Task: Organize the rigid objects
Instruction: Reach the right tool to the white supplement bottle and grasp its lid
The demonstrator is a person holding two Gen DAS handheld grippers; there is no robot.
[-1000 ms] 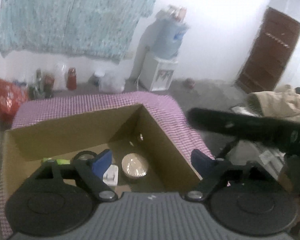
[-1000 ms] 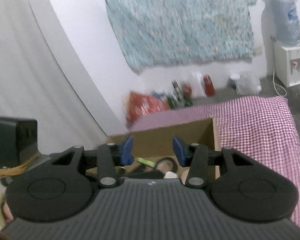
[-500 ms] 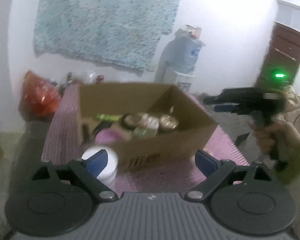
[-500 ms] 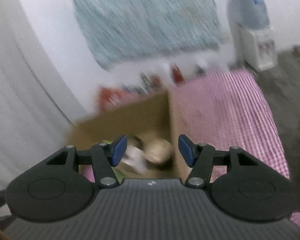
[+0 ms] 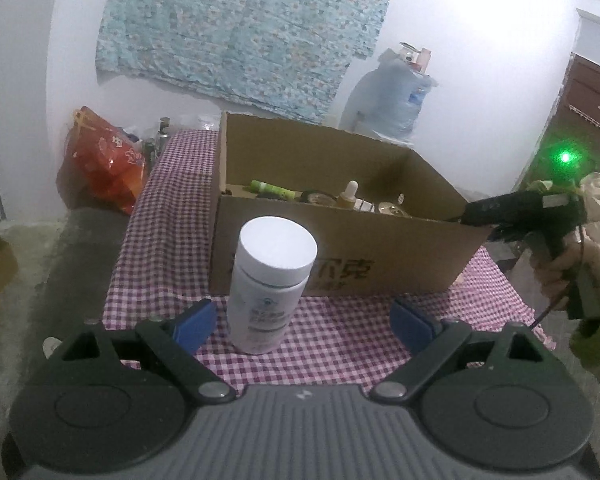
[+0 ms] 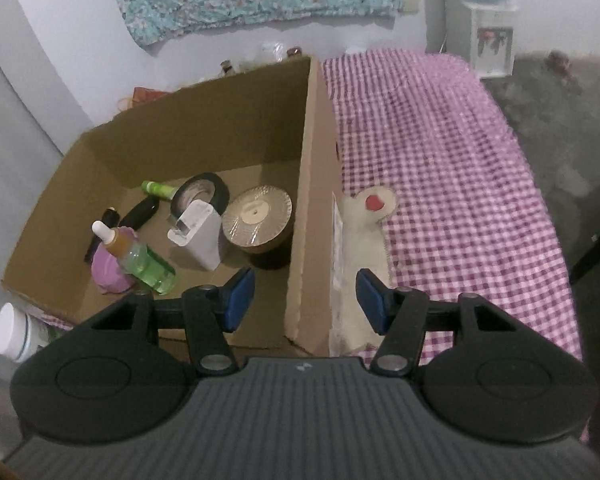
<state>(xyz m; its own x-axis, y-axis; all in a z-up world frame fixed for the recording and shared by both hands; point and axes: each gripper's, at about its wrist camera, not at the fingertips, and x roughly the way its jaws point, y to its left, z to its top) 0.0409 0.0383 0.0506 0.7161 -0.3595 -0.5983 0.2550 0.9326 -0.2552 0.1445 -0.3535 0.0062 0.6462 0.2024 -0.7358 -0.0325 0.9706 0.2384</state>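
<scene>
A white bottle with a white cap stands upright on the checked cloth, just in front of the cardboard box. My left gripper is open, and the bottle stands between its fingers, nearer the left pad, untouched. My right gripper is open and empty, hovering astride the box's right wall. Inside the box lie a tape roll, a white charger, a round tin, a dropper bottle, a green bottle and a green tube.
A white soft toy with a red patch lies on the cloth against the outside of the box's right wall. A red bag and small bottles stand on the floor at the left. A water dispenser is behind, and a hand holds the right gripper.
My left gripper has pulled back from above the box and sunk in front of it, bringing the white bottle between its fingers. My right gripper has tipped down over the box and opened wider.
</scene>
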